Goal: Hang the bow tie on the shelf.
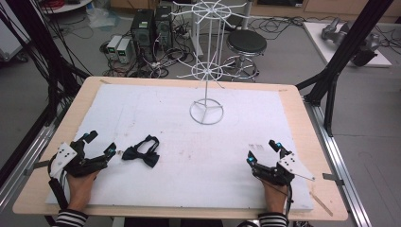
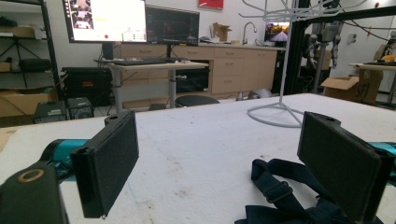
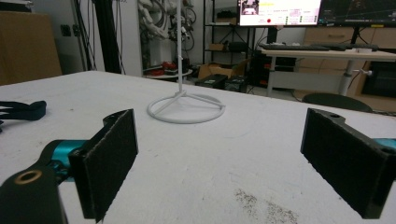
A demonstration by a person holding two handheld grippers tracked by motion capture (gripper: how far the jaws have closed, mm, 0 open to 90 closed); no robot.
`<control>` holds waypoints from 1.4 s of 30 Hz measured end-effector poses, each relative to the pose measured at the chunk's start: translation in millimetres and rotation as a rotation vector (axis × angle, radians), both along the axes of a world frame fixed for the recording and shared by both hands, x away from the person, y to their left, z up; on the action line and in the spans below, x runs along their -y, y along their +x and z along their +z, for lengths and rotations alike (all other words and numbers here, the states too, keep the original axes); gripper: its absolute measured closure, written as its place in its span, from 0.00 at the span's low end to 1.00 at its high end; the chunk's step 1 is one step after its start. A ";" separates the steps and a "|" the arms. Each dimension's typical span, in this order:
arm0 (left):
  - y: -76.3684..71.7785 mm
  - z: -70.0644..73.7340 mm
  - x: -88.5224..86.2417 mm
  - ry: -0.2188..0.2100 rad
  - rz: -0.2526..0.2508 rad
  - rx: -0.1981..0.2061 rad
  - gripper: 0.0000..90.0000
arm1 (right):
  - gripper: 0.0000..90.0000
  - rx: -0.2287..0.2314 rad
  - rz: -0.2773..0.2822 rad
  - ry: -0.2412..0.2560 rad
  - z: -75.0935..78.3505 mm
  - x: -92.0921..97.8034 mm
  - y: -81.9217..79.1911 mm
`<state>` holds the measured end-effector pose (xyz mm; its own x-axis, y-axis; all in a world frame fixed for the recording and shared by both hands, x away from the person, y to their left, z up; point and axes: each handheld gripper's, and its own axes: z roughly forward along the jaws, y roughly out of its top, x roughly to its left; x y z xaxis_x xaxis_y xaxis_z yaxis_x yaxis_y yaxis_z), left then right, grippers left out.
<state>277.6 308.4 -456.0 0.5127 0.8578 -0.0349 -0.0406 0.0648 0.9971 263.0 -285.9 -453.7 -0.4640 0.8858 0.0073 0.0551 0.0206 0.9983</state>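
A dark navy bow tie point(image 1: 142, 151) with its strap lies flat on the white mat point(image 1: 189, 142), left of centre. My left gripper point(image 1: 100, 143) rests open on the mat just left of it; in the left gripper view the bow tie point(image 2: 289, 196) lies low on the right, partly behind the right jaw. My right gripper point(image 1: 262, 151) rests open near the mat's front right, nothing between its jaws. A white wire display stand point(image 1: 206, 56) rises from a ring base point(image 1: 206, 111) at the back centre. The right gripper view shows that ring base point(image 3: 186, 111) ahead and the bow tie's strap point(image 3: 21, 110) at far left.
The mat covers a wooden table point(image 1: 302, 113) with rounded corners. Black frame posts point(image 1: 347, 52) stand at the right and left sides. Behind the table are a stool point(image 1: 246, 43), computer towers point(image 1: 144, 28) and floor cables.
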 end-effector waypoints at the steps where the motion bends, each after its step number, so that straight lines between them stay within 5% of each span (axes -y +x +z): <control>1: 0.0 0.0 0.0 0.000 0.000 0.000 0.14 | 0.11 0.000 0.000 0.000 0.0 0.0 0.0; 17: 0.5 0.3 2.1 0.020 0.001 -0.006 0.15 | 0.11 0.011 -0.014 0.005 -0.3 -0.2 -1.4; 23: 3.6 1.8 1.6 0.019 0.003 -0.041 0.15 | 0.11 0.009 -0.014 0.002 -0.2 -0.5 -1.8; 32: 9.0 28.0 4.5 0.083 -0.001 -0.061 0.15 | 0.11 0.009 -0.017 0.002 -0.3 -0.6 -1.9; 36: 14.6 48.3 12.9 0.177 -0.021 -0.093 0.15 | 0.11 0.008 -0.016 0.003 -0.3 -0.6 -1.9; 42: 25.0 64.2 24.6 0.254 -0.045 -0.162 0.16 | 0.11 0.010 -0.019 0.003 -0.2 -0.5 -1.7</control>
